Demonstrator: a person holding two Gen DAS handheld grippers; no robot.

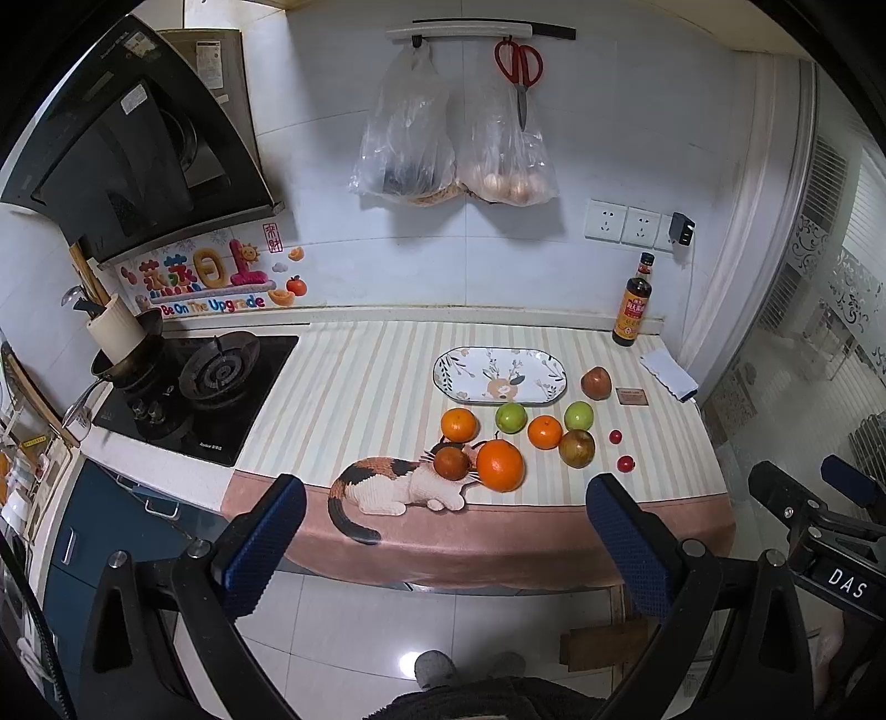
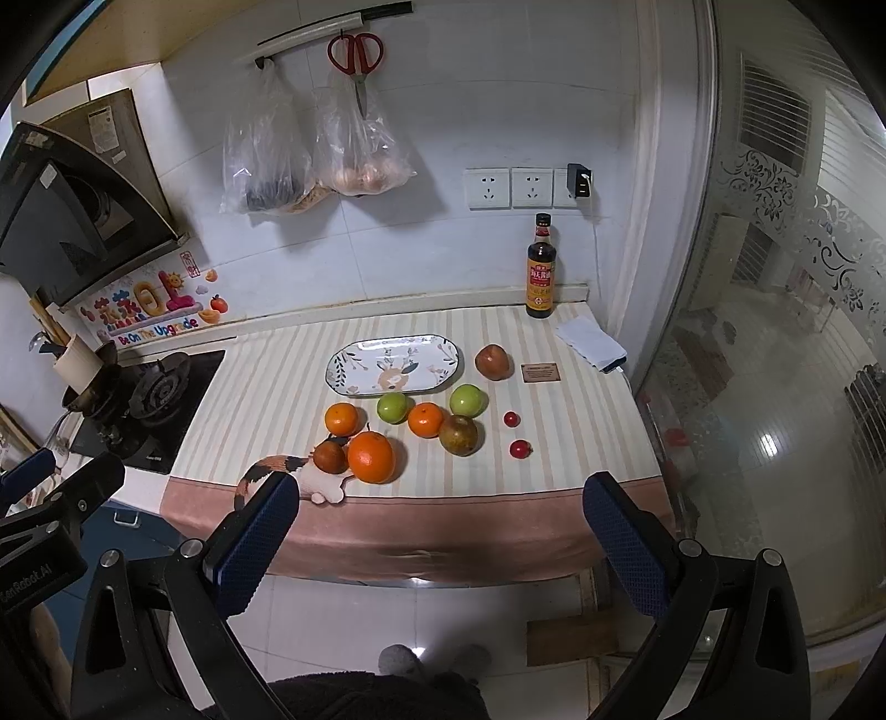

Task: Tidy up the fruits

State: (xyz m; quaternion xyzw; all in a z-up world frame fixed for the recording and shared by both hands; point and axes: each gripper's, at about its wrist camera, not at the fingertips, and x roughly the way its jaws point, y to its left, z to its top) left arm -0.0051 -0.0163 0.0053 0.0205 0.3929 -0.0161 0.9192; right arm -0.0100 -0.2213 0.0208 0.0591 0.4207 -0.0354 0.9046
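Two handheld grippers, each a black frame with silver screws and two fingers faced in blue textured pads: the left gripper (image 1: 443,520), the right gripper (image 2: 440,518); white lettering "DAS" marks the right unit's body; grey slippers (image 2: 396,659) and dark clothing below

White tiled wall (image 1: 343,232) behind counter, rail (image 1: 470,30) up top carrying red scissors (image 1: 519,63) and two plastic bags (image 1: 451,149). Sockets (image 1: 623,221) at right. Range hood (image 1: 127,149) over gas hob (image 1: 205,382) (left side). Glossy floor tiles (image 2: 775,443) catching ceiling light. Frosted patterned glass door (image 2: 803,232) at right.
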